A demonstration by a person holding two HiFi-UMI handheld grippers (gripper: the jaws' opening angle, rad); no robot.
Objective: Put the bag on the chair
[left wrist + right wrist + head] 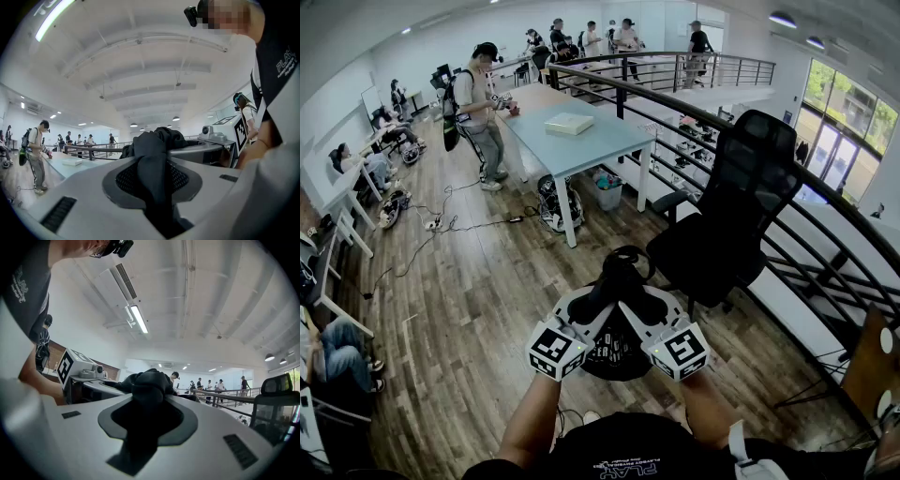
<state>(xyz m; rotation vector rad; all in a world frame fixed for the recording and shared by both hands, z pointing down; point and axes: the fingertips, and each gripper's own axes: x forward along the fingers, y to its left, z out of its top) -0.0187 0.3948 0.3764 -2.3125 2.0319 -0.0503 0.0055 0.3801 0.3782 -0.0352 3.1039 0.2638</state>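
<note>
plank floor [469, 309], black chair [727, 220] (railing [620, 98] behind)

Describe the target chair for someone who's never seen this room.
Find the curved black railing on the right of the head view. Just inside it, nearer than the pale blue table, stands a black office chair. It is the only chair by the railing, straight ahead of the black bag: empty, tall back, armrests.

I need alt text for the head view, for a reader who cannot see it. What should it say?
The left tool and the right tool, side by side, each clamp the top of a black bag that hangs above a wooden floor. An empty black office chair stands just beyond, to the right, beside a dark railing.
</note>
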